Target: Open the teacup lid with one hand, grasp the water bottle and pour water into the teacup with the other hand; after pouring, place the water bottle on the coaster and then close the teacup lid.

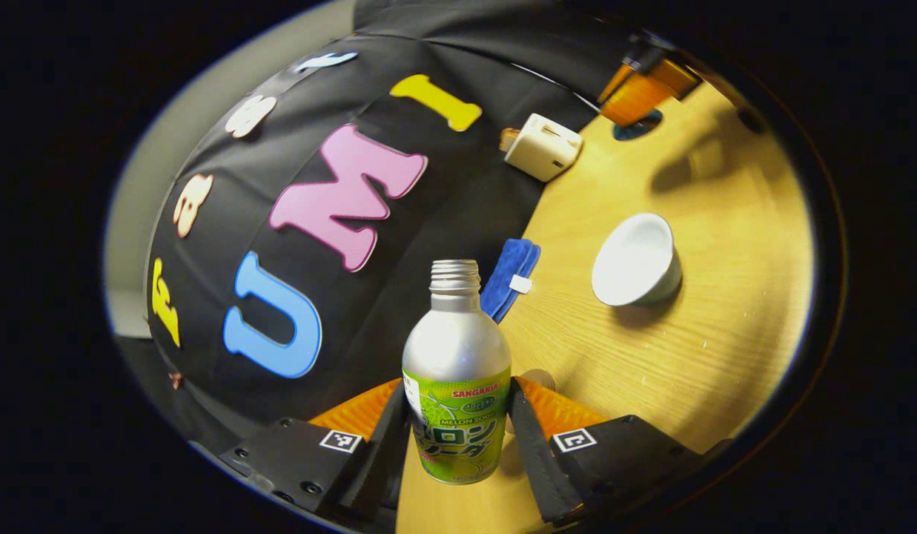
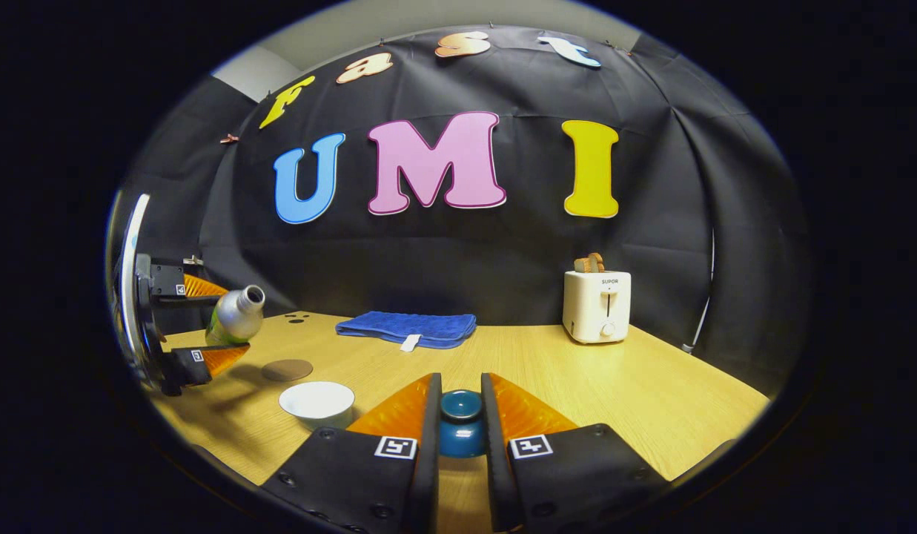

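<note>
A light wood-grain tabletop (image 2: pixel 577 371) is backed by black cloth, with a folded blue towel (image 2: pixel 406 328) and a white toaster (image 2: pixel 596 305) parked way out ahead of the right gripper (image 2: pixel 458 415), near the wall.

The silver aluminium water bottle with the green label (image 1: pixel 457 374) is clamped between the left gripper (image 1: pixel 458 437) fingers, cap already off. In the right gripper view it's seen tipped over, mouth aimed toward the white ceramic teacup (image 2: pixel 317 402), so pouring is probably about to start, though no water can be seen yet.

The dark teal teacup lid (image 2: pixel 461 430) is pinched by the right gripper and kept off to the side, presumably so the cup stays open.

The round brown coaster (image 2: pixel 286 369) is sat just beyond the cup, under the bottle. Plenty of bare table is left around the cup; the near edge is close to both grippers though.
</note>
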The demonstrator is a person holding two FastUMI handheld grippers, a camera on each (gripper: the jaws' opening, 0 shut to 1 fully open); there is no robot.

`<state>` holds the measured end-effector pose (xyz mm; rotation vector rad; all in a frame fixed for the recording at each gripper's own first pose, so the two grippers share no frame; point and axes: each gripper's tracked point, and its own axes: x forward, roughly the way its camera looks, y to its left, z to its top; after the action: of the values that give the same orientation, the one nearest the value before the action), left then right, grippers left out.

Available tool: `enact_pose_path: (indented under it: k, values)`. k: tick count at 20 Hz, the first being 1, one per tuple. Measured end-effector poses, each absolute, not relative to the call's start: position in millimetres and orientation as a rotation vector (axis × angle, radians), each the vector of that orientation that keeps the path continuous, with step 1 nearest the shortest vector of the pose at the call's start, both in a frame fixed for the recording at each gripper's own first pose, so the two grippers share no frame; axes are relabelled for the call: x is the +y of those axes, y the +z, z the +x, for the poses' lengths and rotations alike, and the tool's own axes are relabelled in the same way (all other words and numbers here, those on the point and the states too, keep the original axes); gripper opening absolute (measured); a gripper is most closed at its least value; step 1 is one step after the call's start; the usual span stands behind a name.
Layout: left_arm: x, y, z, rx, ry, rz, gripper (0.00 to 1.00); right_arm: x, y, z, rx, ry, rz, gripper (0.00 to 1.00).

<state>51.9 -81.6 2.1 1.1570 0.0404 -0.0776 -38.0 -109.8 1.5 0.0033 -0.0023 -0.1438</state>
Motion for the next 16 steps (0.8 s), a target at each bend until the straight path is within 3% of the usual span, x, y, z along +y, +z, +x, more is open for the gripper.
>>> enact_pose_path:
  k: [16]
  values:
    - [-100, 14, 56, -0.071, -0.109, 1.719, 0.78, -110, 2, -38, -0.003, -0.144, 0.002, 0.31]
